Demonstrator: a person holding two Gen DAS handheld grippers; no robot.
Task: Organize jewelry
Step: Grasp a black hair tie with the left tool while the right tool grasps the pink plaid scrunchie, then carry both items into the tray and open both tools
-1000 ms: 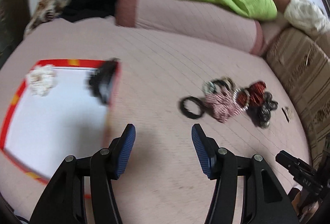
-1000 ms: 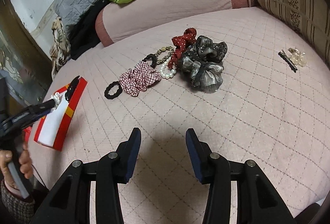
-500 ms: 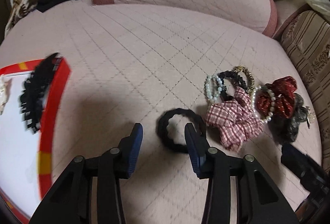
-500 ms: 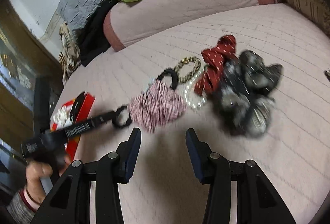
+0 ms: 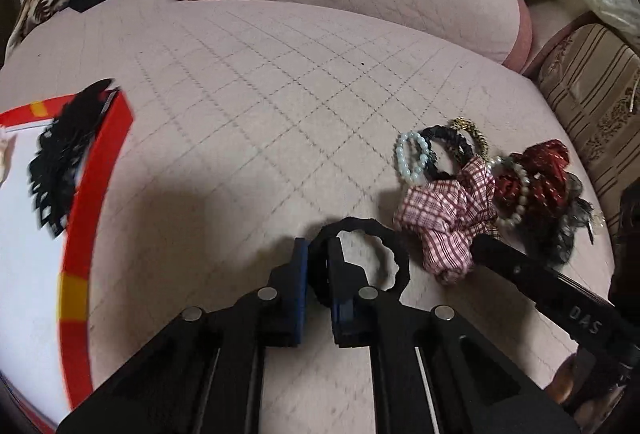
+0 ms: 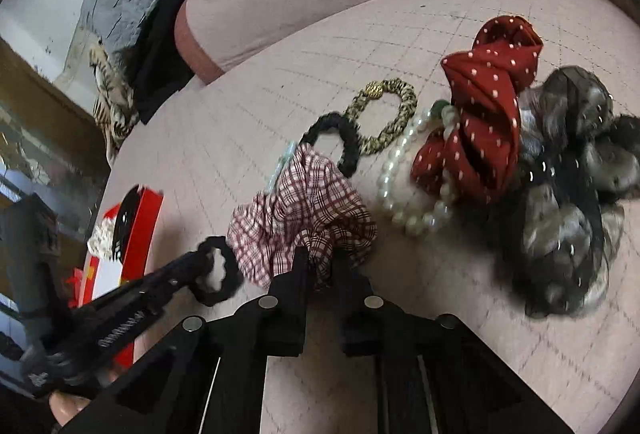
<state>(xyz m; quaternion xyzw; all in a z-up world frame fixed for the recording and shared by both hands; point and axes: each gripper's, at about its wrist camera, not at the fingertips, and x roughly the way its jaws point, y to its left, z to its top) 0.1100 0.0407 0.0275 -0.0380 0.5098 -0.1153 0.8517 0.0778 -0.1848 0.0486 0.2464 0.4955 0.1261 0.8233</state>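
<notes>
Both my hands have dropped from hovering onto the pile: my left fingers are now clenched on the near-left rim of the black hair tie, lying flat beside the plaid scrunchie, whose near frill my right fingers pinch. Neither round band points anywhere. I judge lifting could drag the pearl bracelet touching the scrunchie's far side, or the thin tie could slip before reaching the red-edged box far left on the bed.
</notes>
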